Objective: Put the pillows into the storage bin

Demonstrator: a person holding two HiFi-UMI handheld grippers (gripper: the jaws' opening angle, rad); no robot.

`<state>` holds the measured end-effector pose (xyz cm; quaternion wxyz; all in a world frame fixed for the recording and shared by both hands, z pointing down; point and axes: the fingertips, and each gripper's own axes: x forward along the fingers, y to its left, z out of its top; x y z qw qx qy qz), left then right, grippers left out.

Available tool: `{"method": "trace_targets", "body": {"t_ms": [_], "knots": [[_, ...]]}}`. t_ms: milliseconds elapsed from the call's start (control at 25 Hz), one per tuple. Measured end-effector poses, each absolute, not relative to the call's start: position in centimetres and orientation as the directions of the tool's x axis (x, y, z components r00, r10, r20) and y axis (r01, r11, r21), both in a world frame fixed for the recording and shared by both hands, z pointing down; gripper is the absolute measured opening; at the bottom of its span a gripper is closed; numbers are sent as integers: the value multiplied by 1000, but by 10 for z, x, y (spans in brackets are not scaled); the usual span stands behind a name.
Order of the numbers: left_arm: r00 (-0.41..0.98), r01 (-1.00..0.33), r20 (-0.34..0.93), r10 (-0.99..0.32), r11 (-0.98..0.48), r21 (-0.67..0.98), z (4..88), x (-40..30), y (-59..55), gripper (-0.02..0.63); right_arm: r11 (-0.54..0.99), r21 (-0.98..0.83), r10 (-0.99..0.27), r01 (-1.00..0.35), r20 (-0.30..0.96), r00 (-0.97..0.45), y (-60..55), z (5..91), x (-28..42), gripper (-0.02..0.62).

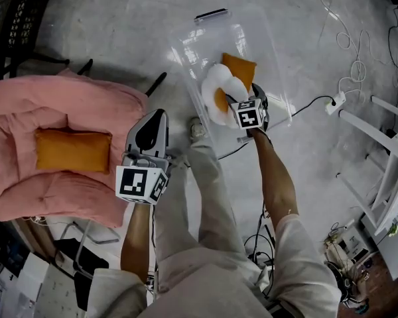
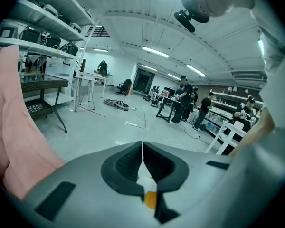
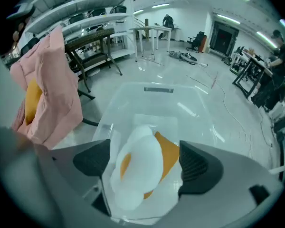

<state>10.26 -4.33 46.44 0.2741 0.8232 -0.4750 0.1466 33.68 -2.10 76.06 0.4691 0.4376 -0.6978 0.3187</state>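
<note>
The right gripper (image 3: 147, 167) hangs over the clear plastic storage bin (image 1: 186, 45), jaws wide apart and holding nothing, since the white egg-shaped pillow (image 1: 219, 91) lies already inside, upon an orange square pillow (image 1: 242, 68). The left gripper (image 2: 142, 163), closed and empty, waits by the pink padded chair (image 1: 26, 105).

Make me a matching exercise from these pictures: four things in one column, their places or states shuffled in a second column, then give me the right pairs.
1. egg-shaped pillow
2. pink chair
3. left tool
4. right tool

A. jaws together
B. lying in the clear bin
C. jaws apart, over the bin
D. bears an orange pillow

Pairs: 1-B, 2-D, 3-A, 4-C
</note>
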Motion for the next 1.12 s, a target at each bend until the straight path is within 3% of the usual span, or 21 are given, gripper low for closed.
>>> {"method": "trace_targets", "body": {"t_ms": [160,600,920,1120], "knots": [[494,-869,498,-713,-383,314,464,96,-41,15,403,-55,-402,-913,886,-231,-32,732,329,468],[410,-907,483,-774,-293,301,455,49,-29,15,532,-58,-628,-845,642,-440,-48,575,236,451],[277,-946,472,-837,-152,284,447,-31,-4,15,696,-131,-572,-705,491,-657,-27,491,102,451],[164,-961,469,-868,-33,274,441,-92,28,15,793,-177,-457,-582,460,-761,-3,480,14,451]]}}
